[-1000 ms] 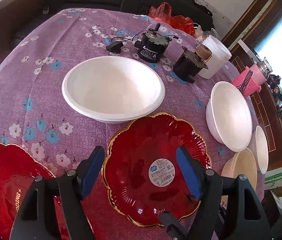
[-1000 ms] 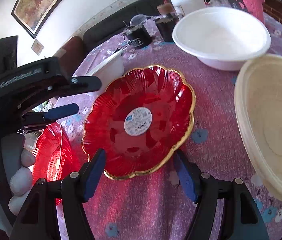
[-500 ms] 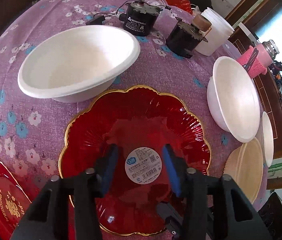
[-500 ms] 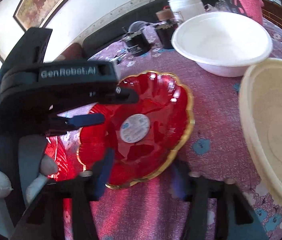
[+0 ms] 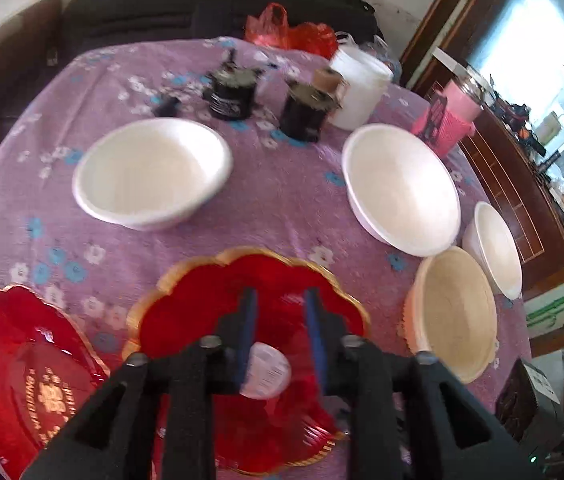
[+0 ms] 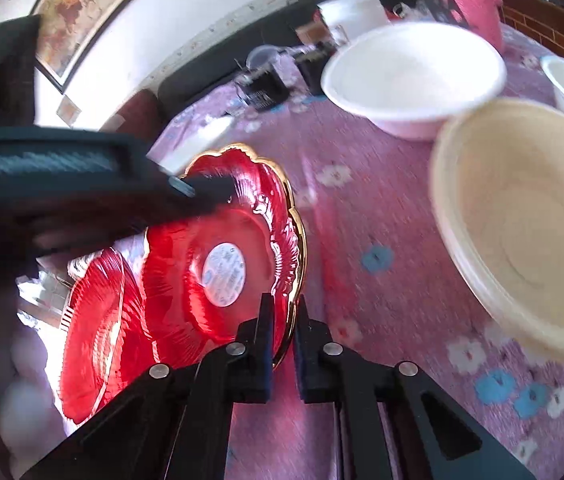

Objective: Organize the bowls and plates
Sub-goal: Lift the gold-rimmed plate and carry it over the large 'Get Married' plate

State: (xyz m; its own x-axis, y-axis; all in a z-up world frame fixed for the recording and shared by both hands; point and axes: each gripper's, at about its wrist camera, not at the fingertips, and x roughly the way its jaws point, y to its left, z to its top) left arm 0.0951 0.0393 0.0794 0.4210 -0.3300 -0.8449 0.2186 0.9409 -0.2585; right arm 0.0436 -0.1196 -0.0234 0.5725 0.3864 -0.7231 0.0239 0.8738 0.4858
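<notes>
A red gold-rimmed plate with a round white sticker (image 5: 221,308) (image 6: 221,240) is tilted up off the purple cloth. My right gripper (image 6: 284,320) is shut on its gold rim, one finger on each side. My left gripper (image 5: 279,312) hovers over the same plate with its jaws narrowed but a gap between them, holding nothing I can see. A second red plate (image 5: 17,368) (image 6: 89,332) lies to the left. Three white bowls (image 5: 149,172) (image 5: 402,188) (image 5: 498,248) and a cream bowl (image 5: 454,312) (image 6: 522,220) sit on the table.
Two black motors (image 5: 229,88) (image 5: 306,112), a white tub (image 5: 358,88), a pink basket (image 5: 450,116) and a red bag (image 5: 290,32) stand at the back of the table. A wooden cabinet (image 5: 522,184) is to the right.
My right gripper has closed on the plate's rim and tipped it up. My left gripper has narrowed its jaws and pulled back and up from the plate.
</notes>
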